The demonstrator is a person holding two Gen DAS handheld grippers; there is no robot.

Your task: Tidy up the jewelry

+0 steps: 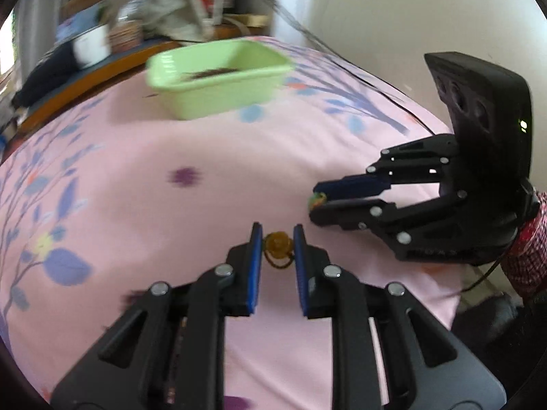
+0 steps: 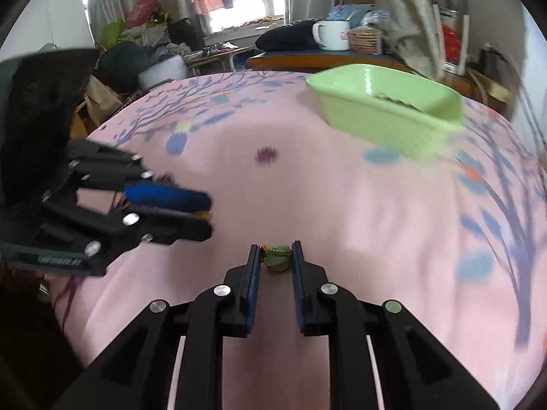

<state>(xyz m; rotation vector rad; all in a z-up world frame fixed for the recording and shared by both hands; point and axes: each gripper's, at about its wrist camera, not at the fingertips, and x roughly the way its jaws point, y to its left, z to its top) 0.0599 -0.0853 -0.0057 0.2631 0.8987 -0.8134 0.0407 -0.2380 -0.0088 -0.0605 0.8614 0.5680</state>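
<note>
A small amber bead piece with a dark cord [image 1: 277, 244] sits between the blue pads of my left gripper [image 1: 277, 235], which is shut on it just above the pink floral cloth [image 1: 171, 136]. To the right, my right gripper [image 1: 316, 201] is shut on a green pendant with a gold chain [image 2: 277, 262], seen between its own fingertips [image 2: 276, 253]. In the right wrist view the left gripper [image 2: 207, 213] is blurred at the left, with a yellow speck at its tips. A light green tray [image 1: 218, 99] [image 2: 386, 126] stands farther back on the cloth, with dark jewelry inside it [image 1: 208, 74].
Behind the tray is a wooden table with a white mug [image 2: 330, 36], a stack of coasters and dark cloth. A black cable [image 1: 342, 58] runs along the wall at the right. The cloth drops off at the right edge [image 1: 451, 294].
</note>
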